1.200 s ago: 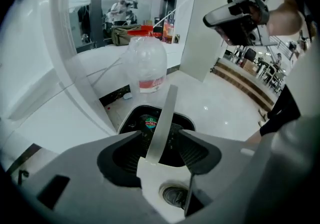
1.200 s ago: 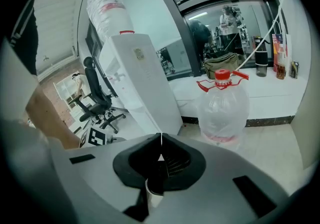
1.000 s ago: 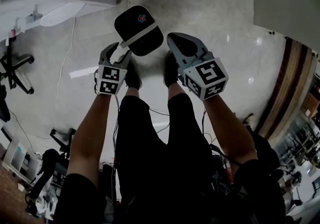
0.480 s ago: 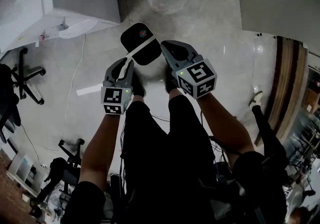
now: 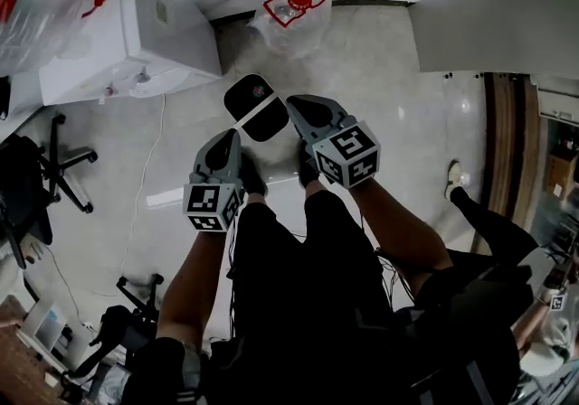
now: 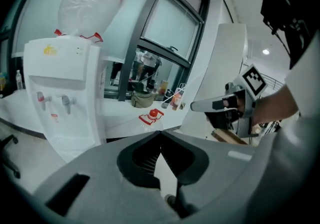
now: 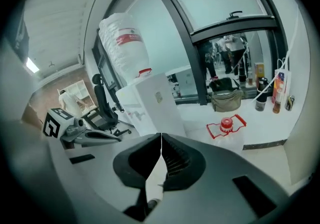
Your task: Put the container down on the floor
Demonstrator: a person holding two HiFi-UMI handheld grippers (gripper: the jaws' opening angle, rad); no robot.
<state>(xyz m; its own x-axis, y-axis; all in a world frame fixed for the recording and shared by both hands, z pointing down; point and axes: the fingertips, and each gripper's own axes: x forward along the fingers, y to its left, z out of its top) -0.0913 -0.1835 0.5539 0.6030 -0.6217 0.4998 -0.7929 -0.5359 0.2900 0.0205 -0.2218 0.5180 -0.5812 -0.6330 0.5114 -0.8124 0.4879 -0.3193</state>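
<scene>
**Container on the floor, both claws shut and empty**

The black oval container (image 5: 256,107) lies on the pale floor (image 5: 380,105), beyond and below the tips of both claws, between them in the head view. A white strap (image 5: 268,105) runs slantwise across its top. It looks like a hard, smooth shell, stiff and probably light. The glossy top would likely slip under the pads, so the strap is the sensible place to take hold. Its top is closed, so whatever is inside stays hidden.

The left claw (image 6: 160,133) has just been closing. Its jaws now meet tip to tip with nothing between them. The right claw (image 7: 161,135) is likewise together and holds nothing. The set-down therefore appears done.

Farther ahead of the claws stands a clear jug (image 5: 291,19) with a red cap and red handle. Whether it holds liquid I cannot tell. Ahead and to the left of the left claw is a white water dispenser (image 6: 60,93) with a large upturned bottle on top.
</scene>
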